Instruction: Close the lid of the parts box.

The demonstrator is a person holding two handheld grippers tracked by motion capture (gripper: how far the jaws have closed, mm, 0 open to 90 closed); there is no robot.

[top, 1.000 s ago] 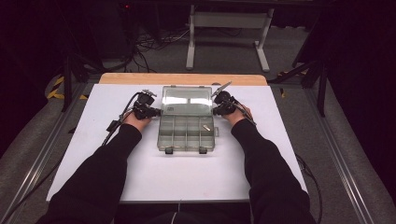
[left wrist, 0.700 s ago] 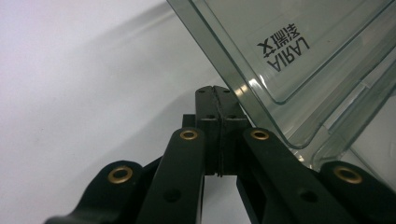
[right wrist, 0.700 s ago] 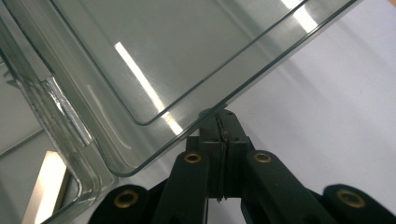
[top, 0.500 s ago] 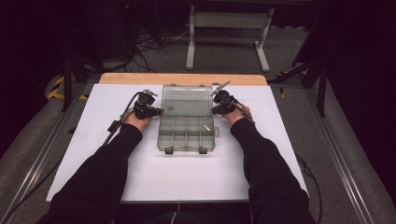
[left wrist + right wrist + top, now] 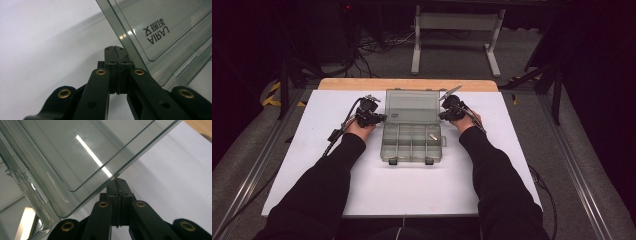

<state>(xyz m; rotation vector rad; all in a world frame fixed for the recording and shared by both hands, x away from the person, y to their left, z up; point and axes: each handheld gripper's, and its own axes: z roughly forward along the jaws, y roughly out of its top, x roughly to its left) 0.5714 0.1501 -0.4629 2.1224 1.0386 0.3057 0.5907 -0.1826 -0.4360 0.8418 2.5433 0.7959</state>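
Clear plastic organizer box (image 5: 413, 135) sat mid-table on the white sheet (image 5: 302, 165), lid (image 5: 412, 106) swung open and leaning back toward the far edge. Base was split into small compartments; one small pale part (image 5: 433, 136) lay in a compartment on the right side of the base, nearer the right gripper than the left.

Left gripper (image 5: 373, 118) was at the left side of the box, about level with the hinge line. In the left gripper view its jaws were pressed flat together, pads face to face with nothing between them (just a thin seam showing). The lid's edge (image 5: 130, 47) ran diagonally just right of the fingertips (image 5: 111, 53) and appeared to touch or nearly touch the right pad; couldn't tell which. Mirrored lettering showed through the lid plastic, above and to the right of the tips.

Right gripper (image 5: 447, 114) was at the right side of the box, same height along it. In the right gripper view its jaws were also fully closed, pad against pad, gripping nothing. The lid's edge (image 5: 120, 172) crossed directly over the fingertips (image 5: 120, 185), tips sitting under or against that edge (contact not clear). A ceiling-light reflection streaked the lid above the tips.

Both hands rested on the sheet, forearms in dark sleeves (image 5: 327, 185) coming in from the near edge. Bare wood tabletop (image 5: 407, 84) showed beyond the sheet, past the lid.
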